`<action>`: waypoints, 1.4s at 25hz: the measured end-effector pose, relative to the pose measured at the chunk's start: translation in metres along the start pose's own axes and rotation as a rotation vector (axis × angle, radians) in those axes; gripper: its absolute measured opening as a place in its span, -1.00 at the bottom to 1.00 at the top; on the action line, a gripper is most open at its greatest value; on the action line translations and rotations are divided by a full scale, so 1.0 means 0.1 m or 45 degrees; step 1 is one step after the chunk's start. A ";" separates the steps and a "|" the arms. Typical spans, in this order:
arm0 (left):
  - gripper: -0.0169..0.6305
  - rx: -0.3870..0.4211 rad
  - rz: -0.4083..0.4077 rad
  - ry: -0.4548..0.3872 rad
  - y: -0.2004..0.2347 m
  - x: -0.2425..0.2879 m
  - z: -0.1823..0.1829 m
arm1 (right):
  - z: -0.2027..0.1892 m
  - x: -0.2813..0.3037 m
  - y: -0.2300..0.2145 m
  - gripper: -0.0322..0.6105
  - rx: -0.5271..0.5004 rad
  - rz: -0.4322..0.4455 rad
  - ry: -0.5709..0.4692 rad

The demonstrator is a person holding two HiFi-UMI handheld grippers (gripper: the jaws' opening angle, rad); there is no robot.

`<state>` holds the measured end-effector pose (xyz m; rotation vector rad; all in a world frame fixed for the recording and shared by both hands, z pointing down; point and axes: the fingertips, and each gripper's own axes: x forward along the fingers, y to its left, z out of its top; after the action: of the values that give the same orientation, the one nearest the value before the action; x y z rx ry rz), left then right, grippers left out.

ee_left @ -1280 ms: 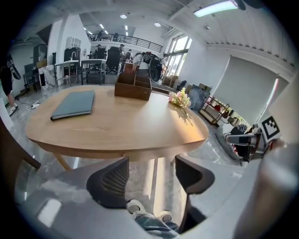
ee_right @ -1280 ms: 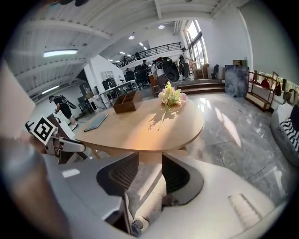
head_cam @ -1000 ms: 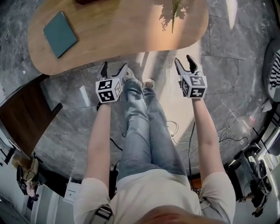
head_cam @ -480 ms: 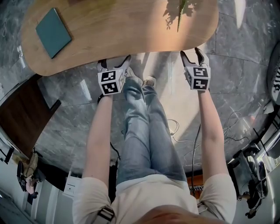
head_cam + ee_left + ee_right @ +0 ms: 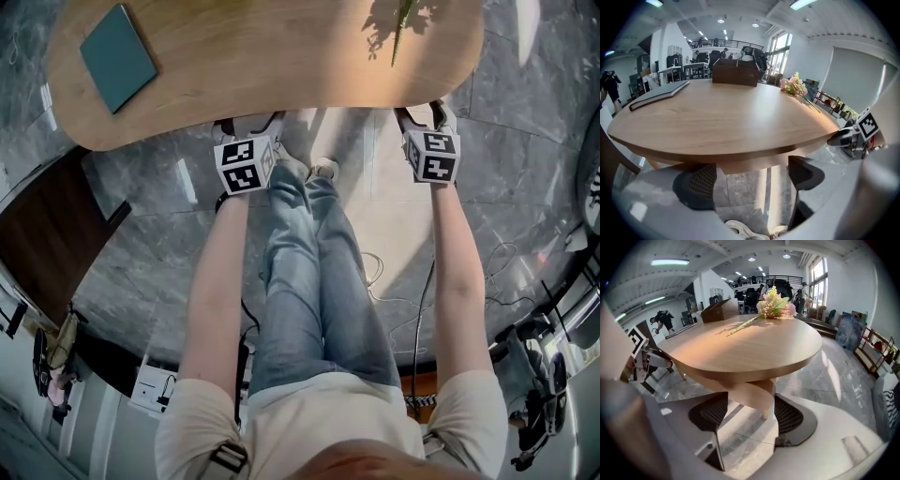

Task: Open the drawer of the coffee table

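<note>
Left tongs point(image 5: 249, 124) spread wide at the desk point(image 5: 262, 56) edge; right tongs point(image 5: 424, 112) opening, the desk's underside between them, unpinched.

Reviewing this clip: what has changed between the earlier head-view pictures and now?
The left gripper and right gripper moved forward to the coffee table's near edge, jaw tips now under its rim. Left jaws stand wide apart; right jaws are opening around the wooden part under the top, not touching it. Nothing is held. The teal book and flowers stayed put.
</note>
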<state>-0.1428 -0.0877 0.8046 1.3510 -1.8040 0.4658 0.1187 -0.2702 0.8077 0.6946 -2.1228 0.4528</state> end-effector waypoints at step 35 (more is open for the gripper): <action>0.46 -0.018 0.006 0.033 -0.09 -0.28 -0.42 | -0.39 -0.25 0.12 -0.08 0.089 -0.067 0.008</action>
<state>-0.1159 -0.0443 0.8063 1.3256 -1.7862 0.4698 0.1477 -0.2319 0.8091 0.7855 -2.0860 0.5016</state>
